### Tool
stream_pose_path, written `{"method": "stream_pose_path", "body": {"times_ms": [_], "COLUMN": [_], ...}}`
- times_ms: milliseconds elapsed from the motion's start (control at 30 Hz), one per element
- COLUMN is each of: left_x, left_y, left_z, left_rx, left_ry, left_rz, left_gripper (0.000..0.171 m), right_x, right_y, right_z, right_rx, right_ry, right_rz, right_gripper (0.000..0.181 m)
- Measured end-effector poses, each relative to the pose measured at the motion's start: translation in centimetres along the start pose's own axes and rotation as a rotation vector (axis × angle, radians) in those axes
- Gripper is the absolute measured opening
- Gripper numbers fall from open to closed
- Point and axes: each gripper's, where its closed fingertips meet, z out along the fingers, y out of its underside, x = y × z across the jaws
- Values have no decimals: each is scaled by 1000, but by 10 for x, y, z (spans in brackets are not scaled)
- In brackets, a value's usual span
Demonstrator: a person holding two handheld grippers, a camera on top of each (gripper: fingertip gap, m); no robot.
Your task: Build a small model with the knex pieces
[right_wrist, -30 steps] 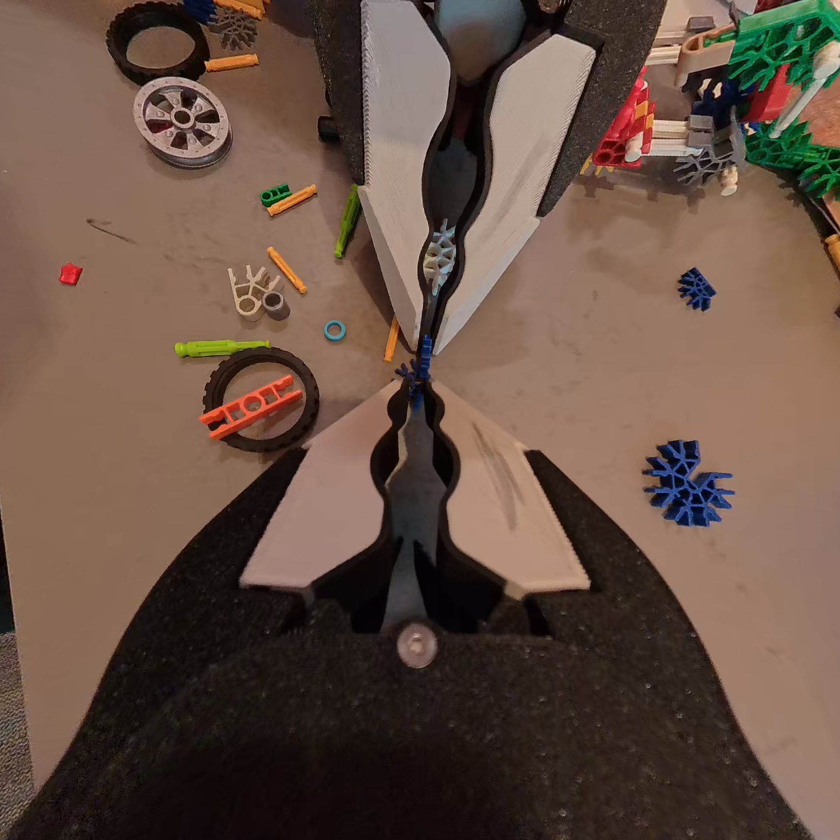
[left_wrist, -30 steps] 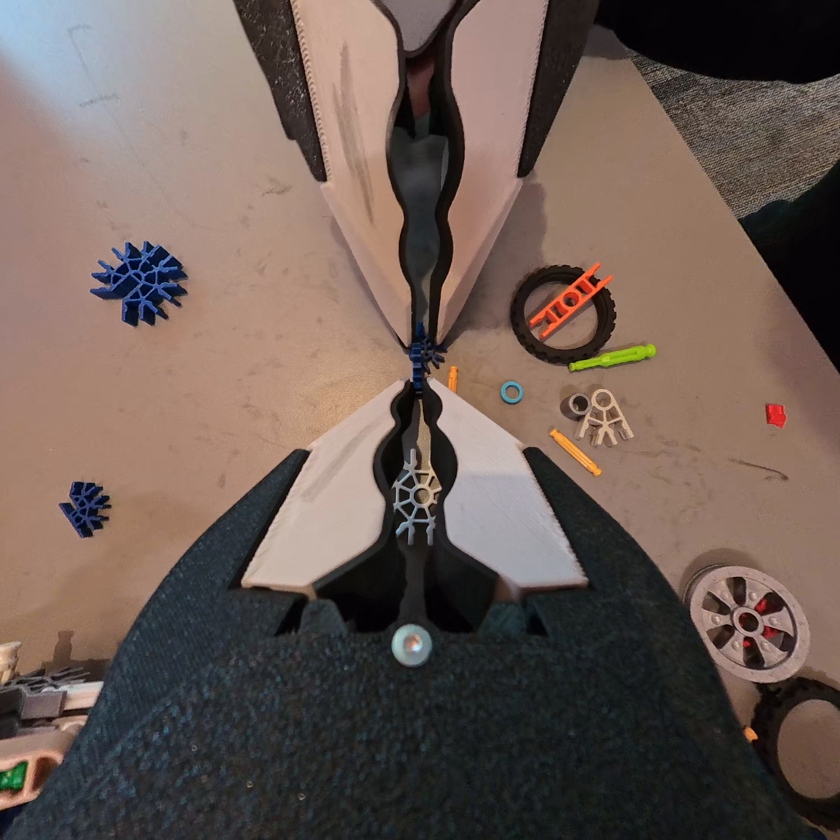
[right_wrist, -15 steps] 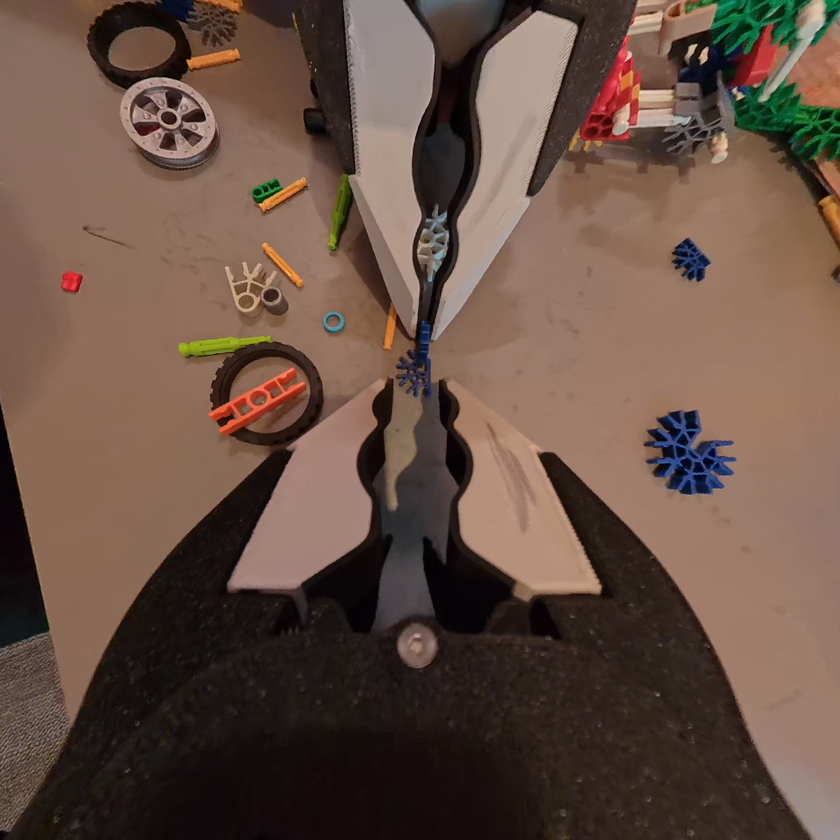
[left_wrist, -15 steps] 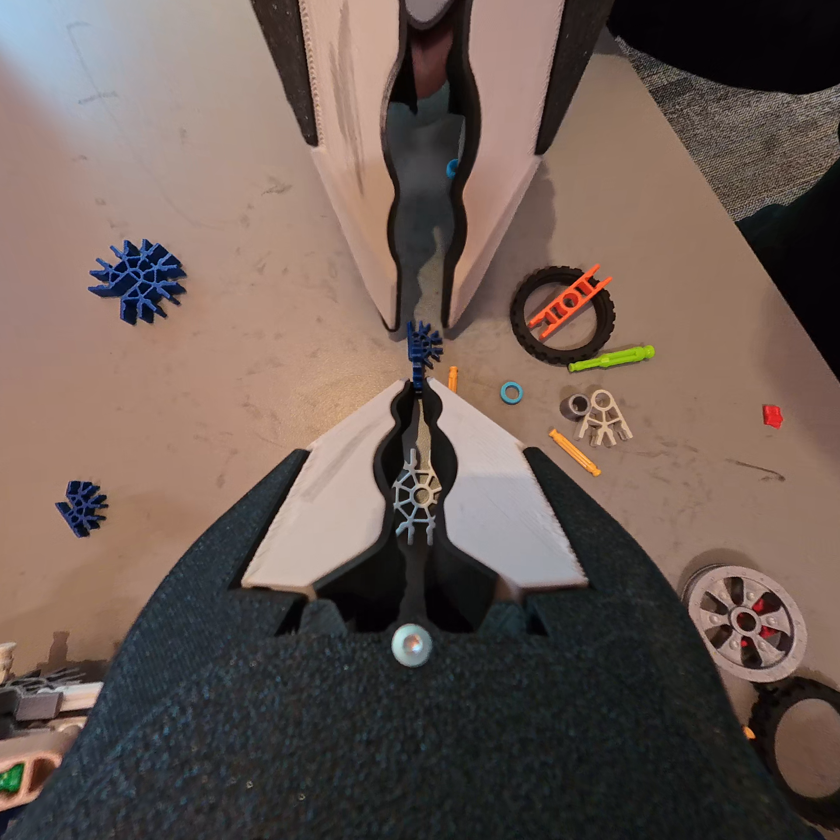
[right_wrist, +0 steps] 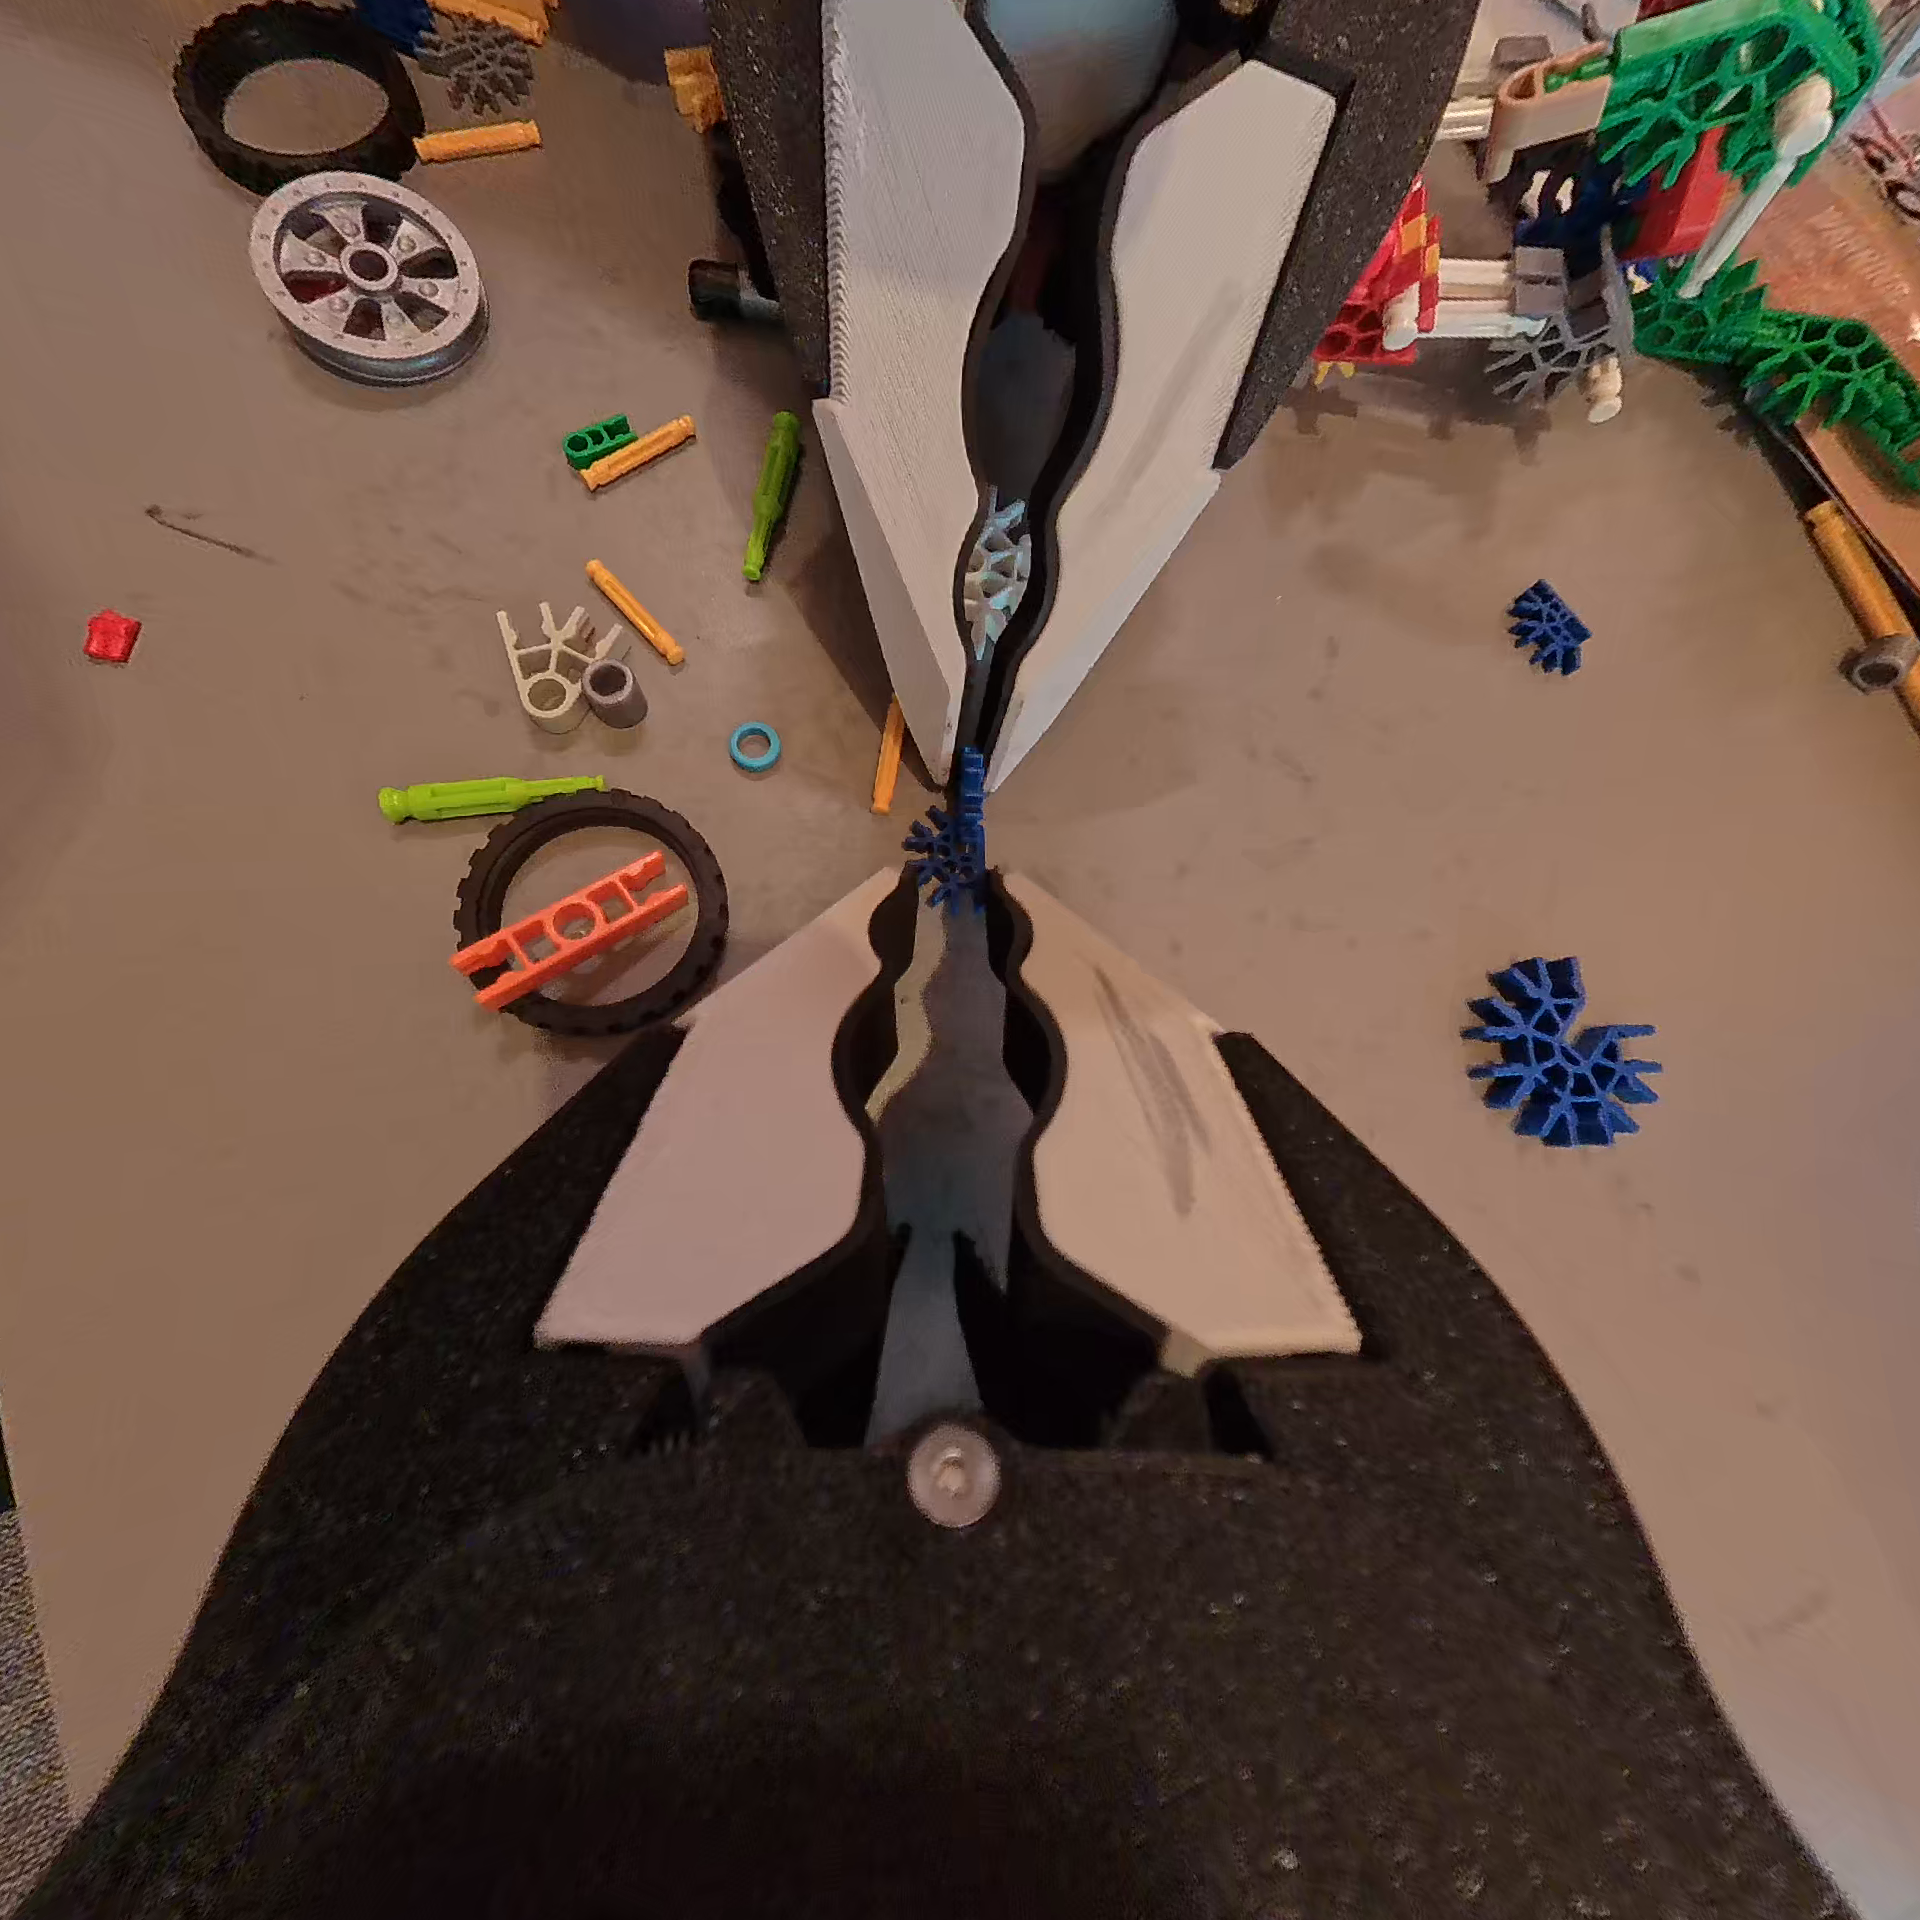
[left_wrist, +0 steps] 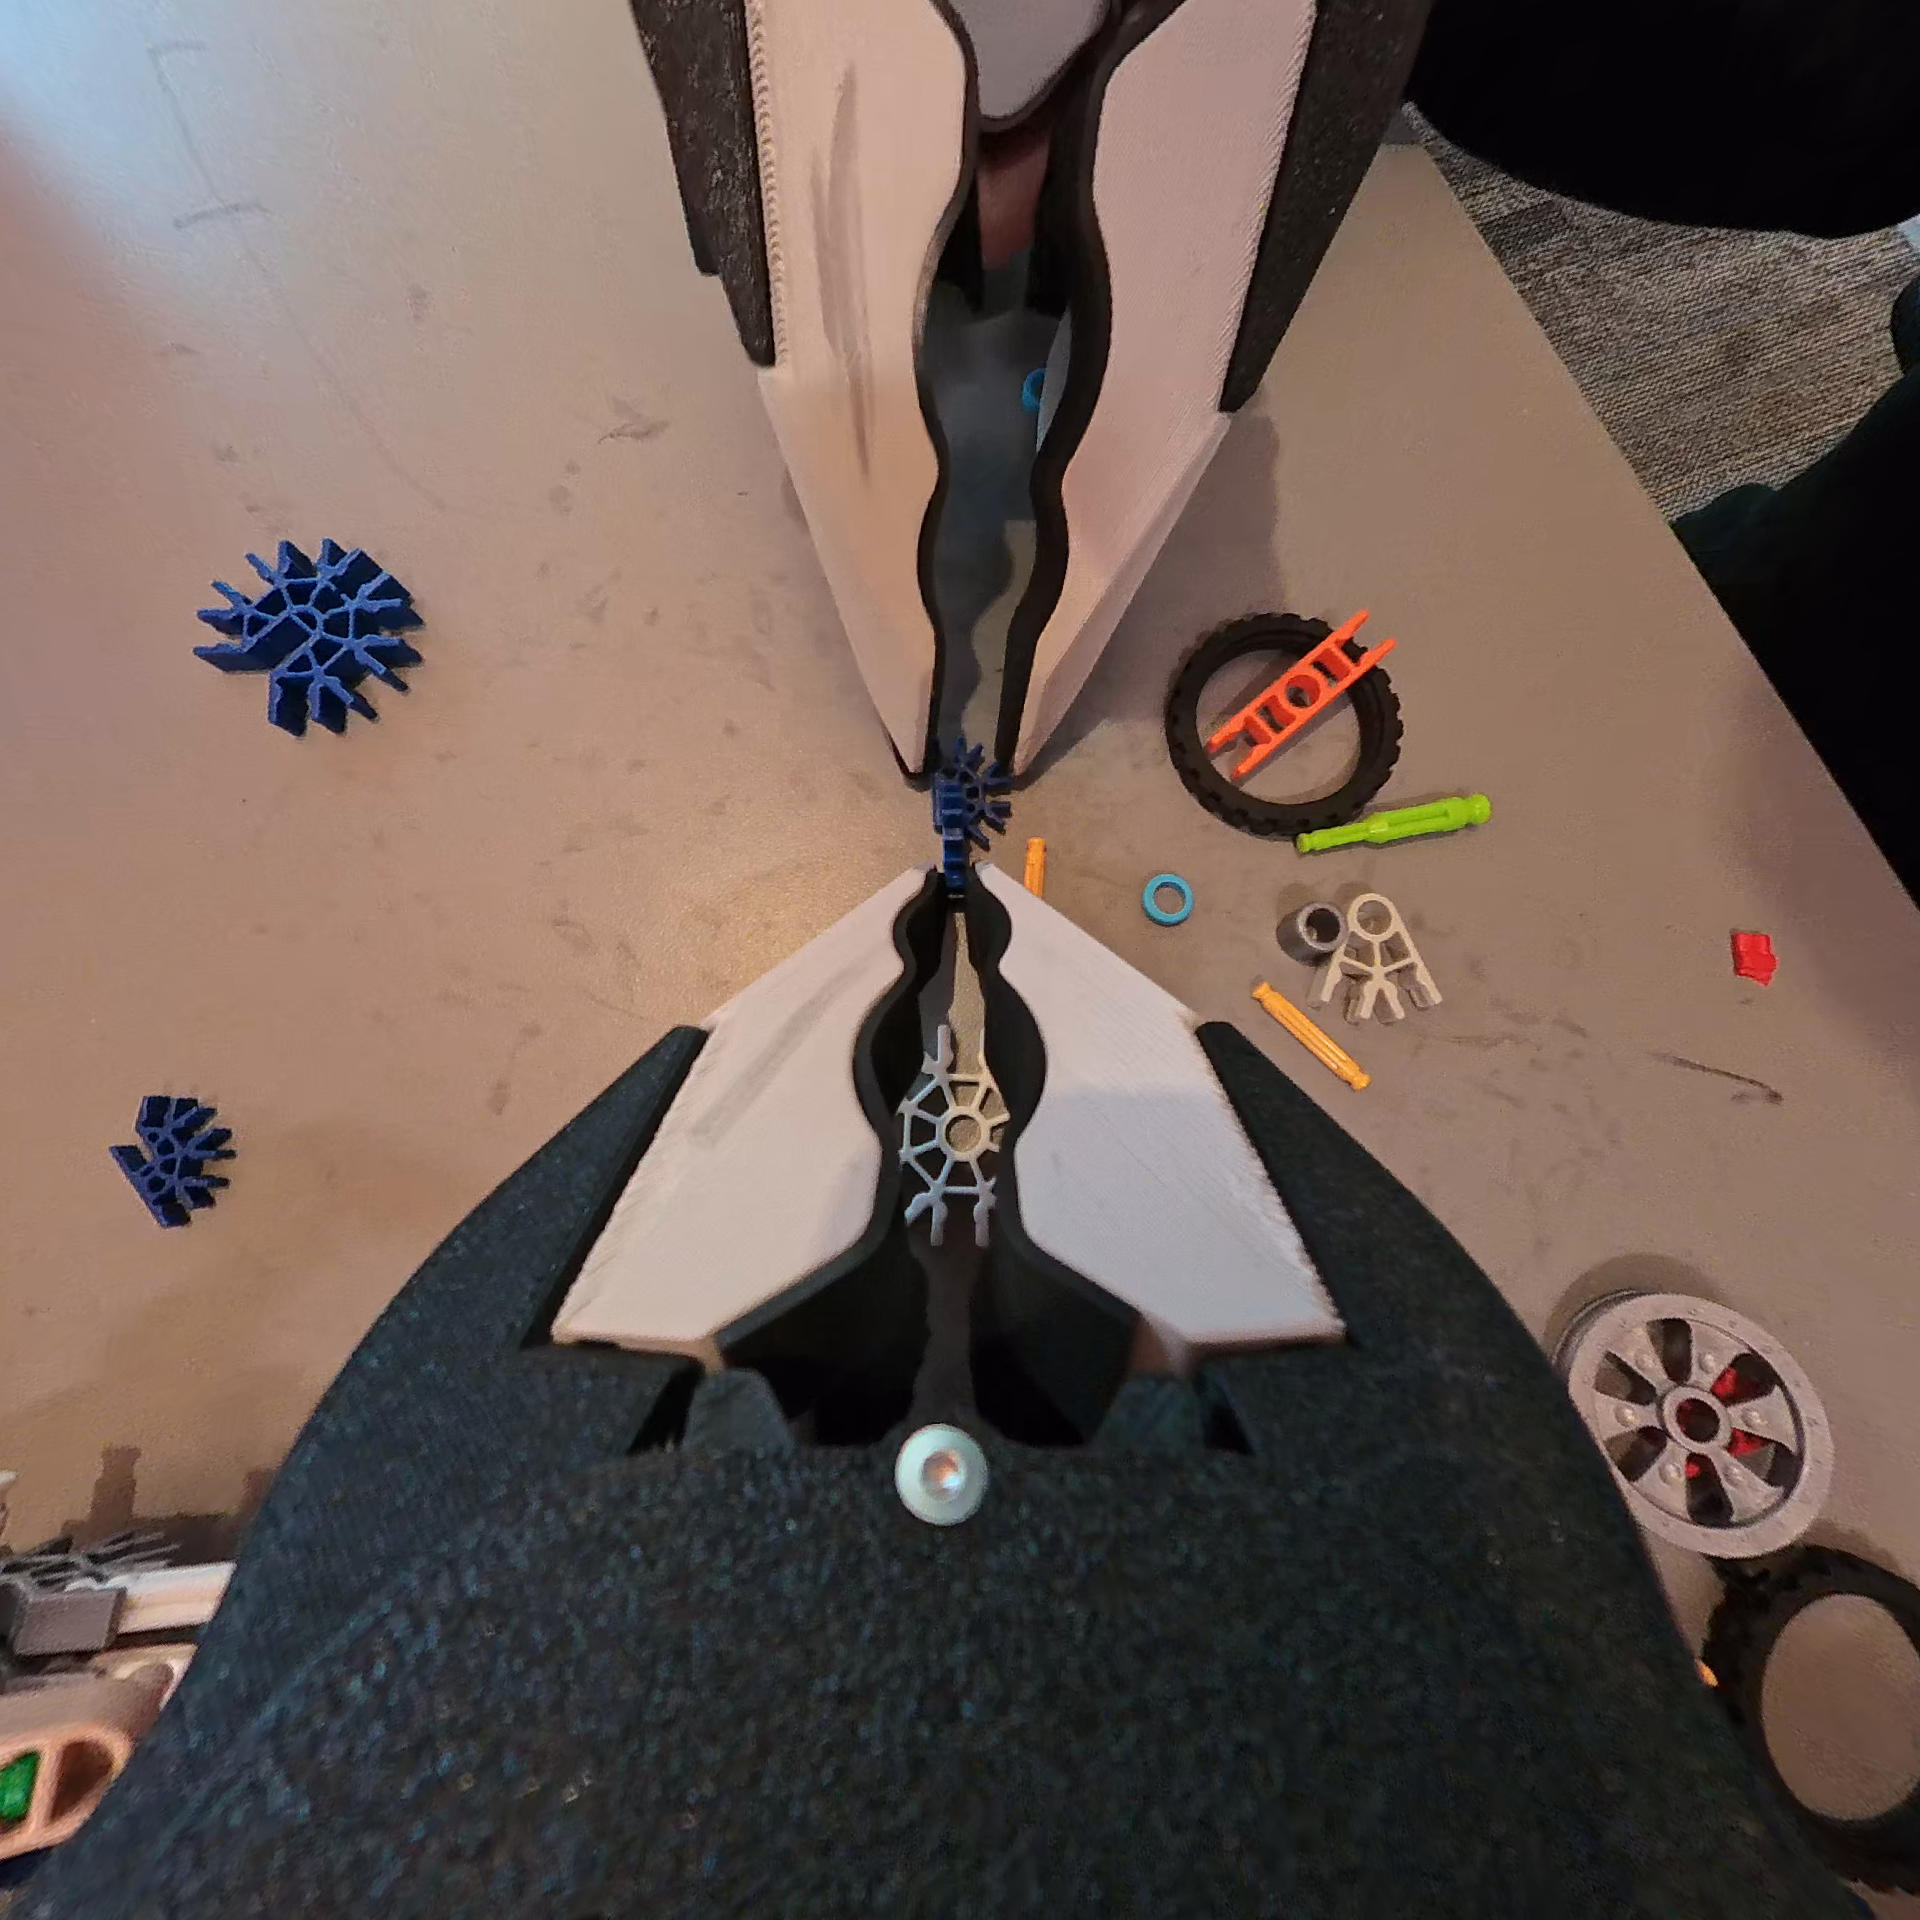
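Bare counter [left_wrist: 436, 935] spreads left of the left gripper [left_wrist: 954, 883], clamping a blue rod [left_wrist: 954, 857]; right gripper [right_wrist: 951, 883] nearly closed around its blue connector [right_wrist: 948, 852].

Your two wrist cameras look steeply down at the grey-brown tabletop [left_wrist: 416, 935] from close above, facing each other; both share the small dark-blue toothed plastic connector [left_wrist: 968, 805] [right_wrist: 948, 854] and the black rubber tyre ring [left_wrist: 1284, 724] [right_wrist: 592, 911].

A scuffed tan tabletop [left_wrist: 416, 935] (warmly lit) borders grey carpet [left_wrist: 1704, 301] beyond its edge.
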Motion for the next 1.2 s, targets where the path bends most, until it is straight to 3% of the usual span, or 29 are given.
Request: {"method": "stream_pose_path", "body": {"times_ms": [1200], "left_x": [-1], "left_y": [-1], "left_z": [-3], "left_rx": [-12], "left_ry": [-32], "left_rz": [4], "left_gripper": [2], "right_x": [-1], "right_y": [-4], "right_z": [5], "right_rx": [20], "right_ry": [-37], "right_rz": [4], "right_gripper": [11]}}
